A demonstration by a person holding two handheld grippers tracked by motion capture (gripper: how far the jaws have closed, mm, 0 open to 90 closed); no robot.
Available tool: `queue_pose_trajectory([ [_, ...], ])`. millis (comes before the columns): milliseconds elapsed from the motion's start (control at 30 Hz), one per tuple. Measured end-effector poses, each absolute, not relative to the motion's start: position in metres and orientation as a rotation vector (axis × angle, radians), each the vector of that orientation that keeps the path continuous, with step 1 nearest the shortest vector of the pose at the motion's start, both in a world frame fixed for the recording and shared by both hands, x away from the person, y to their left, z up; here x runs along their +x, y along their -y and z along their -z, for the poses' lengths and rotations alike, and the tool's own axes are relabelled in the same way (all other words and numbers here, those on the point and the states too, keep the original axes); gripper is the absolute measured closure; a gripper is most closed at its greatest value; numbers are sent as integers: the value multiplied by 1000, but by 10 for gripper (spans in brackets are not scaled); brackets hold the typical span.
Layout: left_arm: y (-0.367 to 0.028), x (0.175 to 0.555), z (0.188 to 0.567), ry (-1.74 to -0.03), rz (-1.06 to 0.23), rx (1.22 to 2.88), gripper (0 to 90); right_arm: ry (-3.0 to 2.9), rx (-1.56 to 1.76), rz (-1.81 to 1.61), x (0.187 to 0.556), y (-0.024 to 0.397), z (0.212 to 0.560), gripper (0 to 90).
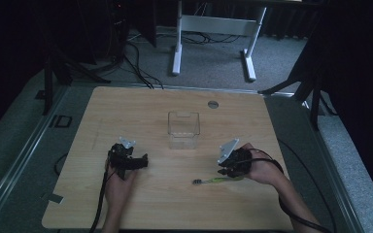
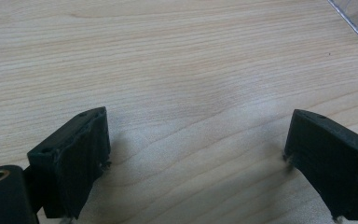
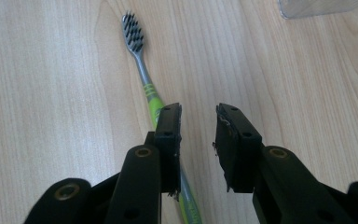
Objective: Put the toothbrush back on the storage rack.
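A green and grey toothbrush (image 1: 213, 181) lies flat on the wooden table (image 1: 141, 107), its bristle head to the left. In the right gripper view the toothbrush (image 3: 142, 70) runs from its dark bristles down under the left jaw and comes out between the jaws at the bottom. My right gripper (image 3: 198, 116) stands over the handle with a narrow gap between the pads and bare wood showing in it; the pads are not pressing on the handle. The right gripper (image 1: 223, 172) is held at the table's right. My left gripper (image 2: 200, 116) is wide open over bare wood, at the table's left (image 1: 143, 160).
A clear plastic box (image 1: 183, 128) stands empty near the middle of the table, between and beyond both grippers; its corner shows in each gripper view (image 2: 354, 18) (image 3: 317, 7). A round grey grommet (image 1: 213, 104) sits near the far edge. White desk legs (image 1: 177, 53) stand beyond the table.
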State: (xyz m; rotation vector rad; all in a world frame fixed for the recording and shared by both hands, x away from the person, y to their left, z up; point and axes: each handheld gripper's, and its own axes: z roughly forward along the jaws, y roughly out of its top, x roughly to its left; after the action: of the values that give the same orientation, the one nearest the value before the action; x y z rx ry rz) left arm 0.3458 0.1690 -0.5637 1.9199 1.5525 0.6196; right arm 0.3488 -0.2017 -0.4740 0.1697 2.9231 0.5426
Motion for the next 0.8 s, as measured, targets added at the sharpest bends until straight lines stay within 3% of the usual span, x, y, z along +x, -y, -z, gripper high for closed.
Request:
queue_pose_trajectory([
  [800, -169, 346, 564, -1553, -620, 1918, 71, -2970, 86, -465, 347, 193, 478, 707],
])
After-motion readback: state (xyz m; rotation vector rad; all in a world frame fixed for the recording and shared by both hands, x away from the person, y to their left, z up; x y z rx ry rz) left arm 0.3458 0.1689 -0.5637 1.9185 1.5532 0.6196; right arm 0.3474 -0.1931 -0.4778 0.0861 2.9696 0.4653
